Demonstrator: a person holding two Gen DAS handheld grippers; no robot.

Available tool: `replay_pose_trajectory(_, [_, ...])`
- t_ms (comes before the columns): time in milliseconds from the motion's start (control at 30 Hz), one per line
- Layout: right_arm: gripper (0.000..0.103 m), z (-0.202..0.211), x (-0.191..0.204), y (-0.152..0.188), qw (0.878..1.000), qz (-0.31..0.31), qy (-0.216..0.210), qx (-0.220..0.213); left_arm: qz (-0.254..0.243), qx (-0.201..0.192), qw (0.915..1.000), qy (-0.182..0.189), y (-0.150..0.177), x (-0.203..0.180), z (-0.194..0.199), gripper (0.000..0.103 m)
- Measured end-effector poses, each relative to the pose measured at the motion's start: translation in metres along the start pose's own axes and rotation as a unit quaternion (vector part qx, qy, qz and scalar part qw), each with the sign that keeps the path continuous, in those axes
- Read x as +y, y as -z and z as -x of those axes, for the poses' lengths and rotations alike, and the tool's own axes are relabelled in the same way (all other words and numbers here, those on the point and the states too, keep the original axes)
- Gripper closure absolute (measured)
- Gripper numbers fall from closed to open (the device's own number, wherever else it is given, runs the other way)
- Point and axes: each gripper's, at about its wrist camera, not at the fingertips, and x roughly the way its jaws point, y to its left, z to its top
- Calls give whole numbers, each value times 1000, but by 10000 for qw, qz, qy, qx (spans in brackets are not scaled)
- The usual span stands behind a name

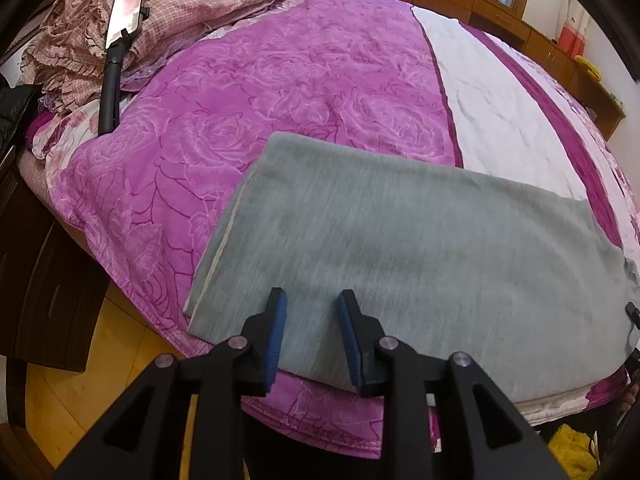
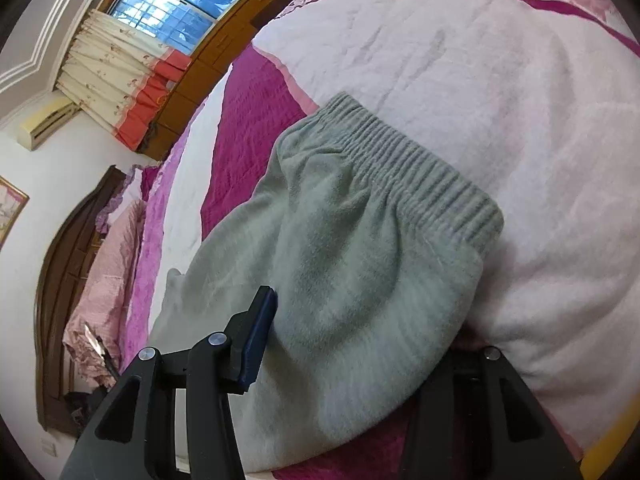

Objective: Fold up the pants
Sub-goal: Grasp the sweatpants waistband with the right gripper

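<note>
So the grey pants [image 1: 400, 240] are lying flat on the bed, spread across the purple rose-print blanket [image 1: 248, 92] and a white blanket [image 2: 500, 80] next to it, close to the near edge of the mattress. In the left wrist view the left gripper [image 1: 312, 304] sits right over the near hem of the fabric with its blue pads apart and just the flat cloth showing in the gap, so it's let go, not pinching anything. The right gripper [image 2: 340, 320] is the fun one: only its left finger [image 2: 258, 336] shows, pressed against the side of a bunched-up mound of the pants by the ribbed elastic waistband [image 2: 420, 176], and the other finger is buried under the fabric. Looks like it's gripping that bunch. There's a phone on a stick [image 1: 120, 40] propped by the pink checked bedding [image 1: 192, 4].
</note>
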Motion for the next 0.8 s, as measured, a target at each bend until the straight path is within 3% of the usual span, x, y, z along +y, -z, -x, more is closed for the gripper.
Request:
replay_pose_trajectory(200, [64,0,-2,-3,9999,-48,8,109,54,-60,9999,133,1,4,0,74])
replay_pose_trajectory(433, [94,13,-8,-9,9992,-373,85,-65,121,-75,9992,386,2,12,2,74])
replay_pose_trajectory(633, [99,35,34,-16,9980,524,91,-339,166,-55,9989,425,3,17,10,74])
replay_pose_trajectory(800, [101,46,77,-21,9919,1229,0,-326,199,-50,9991,361,3,22,14,74])
